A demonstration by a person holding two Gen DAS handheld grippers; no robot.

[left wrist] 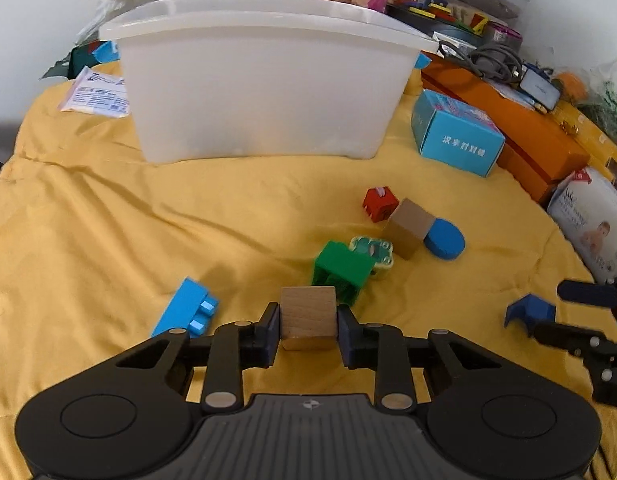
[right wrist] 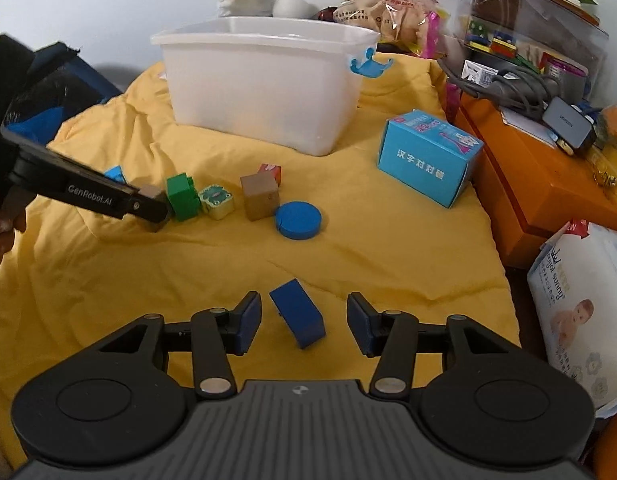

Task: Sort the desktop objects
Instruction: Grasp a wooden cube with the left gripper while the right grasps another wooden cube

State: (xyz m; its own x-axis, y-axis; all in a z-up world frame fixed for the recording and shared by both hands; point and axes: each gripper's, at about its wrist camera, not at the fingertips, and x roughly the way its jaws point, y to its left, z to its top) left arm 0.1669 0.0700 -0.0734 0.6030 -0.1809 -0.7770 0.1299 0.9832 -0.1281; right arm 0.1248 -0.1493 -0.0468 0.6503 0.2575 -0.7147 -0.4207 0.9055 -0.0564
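A pale wooden cube [left wrist: 308, 314] rests on the yellow cloth [left wrist: 108, 220], and my left gripper [left wrist: 308, 320] is shut on it with both pads pressed to its sides. In the right wrist view my right gripper [right wrist: 303, 312] stands open around a dark blue block [right wrist: 296, 314], with a gap at each pad. That block [left wrist: 530, 312] also shows at the right edge of the left wrist view. A white plastic bin [left wrist: 260, 92] stands at the back of the cloth. Its inside is hidden.
Loose pieces lie mid-cloth: a green brick [left wrist: 342, 268], a patterned cube [left wrist: 374, 254], a brown block [left wrist: 410, 228], a blue disc [left wrist: 444, 238], a red cube [left wrist: 380, 203] and a light blue brick [left wrist: 186, 312]. A blue carton [left wrist: 456, 136] and an orange box [left wrist: 528, 140] crowd the right.
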